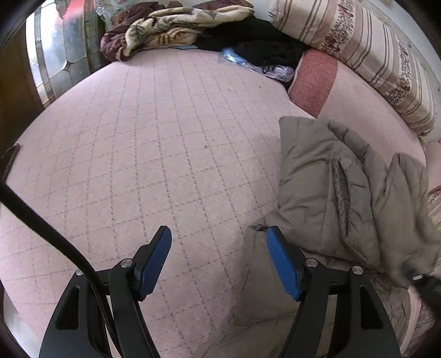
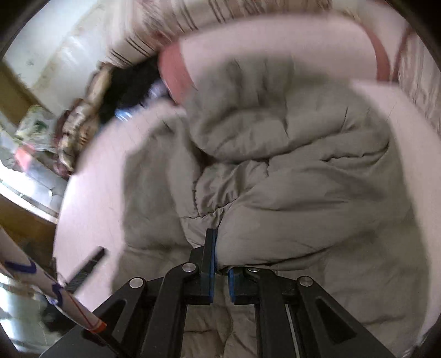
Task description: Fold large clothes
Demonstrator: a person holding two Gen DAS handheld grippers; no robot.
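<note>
A grey-green padded jacket (image 1: 330,179) lies bunched on the right side of the pink quilted bed cover (image 1: 165,137). My left gripper (image 1: 217,231) hovers open over the bare cover, with nothing between its blue pads; its right finger (image 1: 284,261) overlaps the jacket's near edge. In the right wrist view the jacket (image 2: 289,165) fills the middle, blurred by motion. My right gripper (image 2: 217,245) is shut on a fold of the jacket's fabric, which bulges over the right finger and hides its tip.
A floral blanket (image 1: 165,24), black clothes (image 1: 261,41) and a plastic bag (image 1: 248,62) lie at the far edge of the bed. A striped bolster (image 1: 372,49) and a reddish pillow (image 1: 314,77) line the right side. A black cable (image 1: 41,220) crosses the lower left.
</note>
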